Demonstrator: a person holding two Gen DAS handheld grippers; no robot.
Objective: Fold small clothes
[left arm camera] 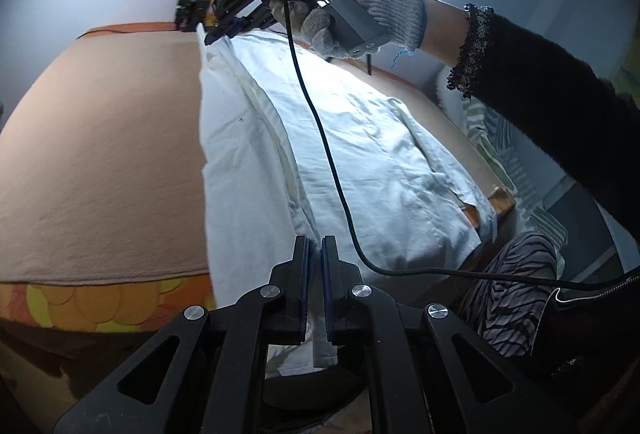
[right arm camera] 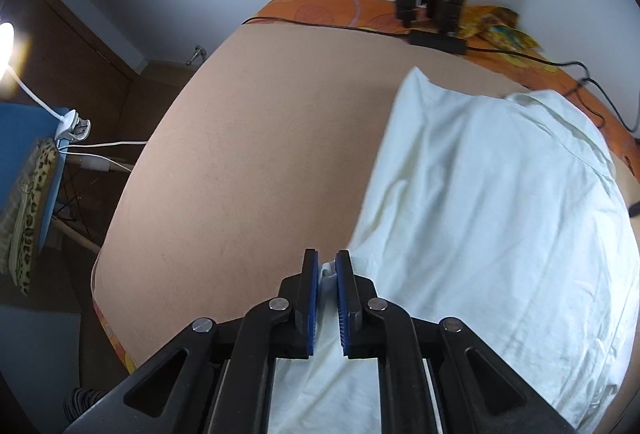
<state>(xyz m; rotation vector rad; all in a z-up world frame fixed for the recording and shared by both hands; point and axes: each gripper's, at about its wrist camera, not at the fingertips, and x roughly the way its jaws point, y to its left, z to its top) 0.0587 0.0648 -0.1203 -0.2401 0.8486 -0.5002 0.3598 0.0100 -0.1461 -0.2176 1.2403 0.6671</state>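
The white garment (left arm camera: 360, 154) lies on the tan table cover (left arm camera: 100, 154), one edge lifted. Only the left view shows the right gripper (left arm camera: 218, 32) at 11 o'clock, clamping its far corner; the left gripper (left arm camera: 315, 258) pinches the near edge at 6 o'clock.

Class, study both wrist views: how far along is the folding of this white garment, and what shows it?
Done: the white garment lies spread on the tan cover.
In hand: the left gripper and the right gripper each pinch one long edge, lifted into a ridge, so a first lengthwise fold looks under way.
Left: laying that edge across, then folding further; no compact folded shape shows yet.
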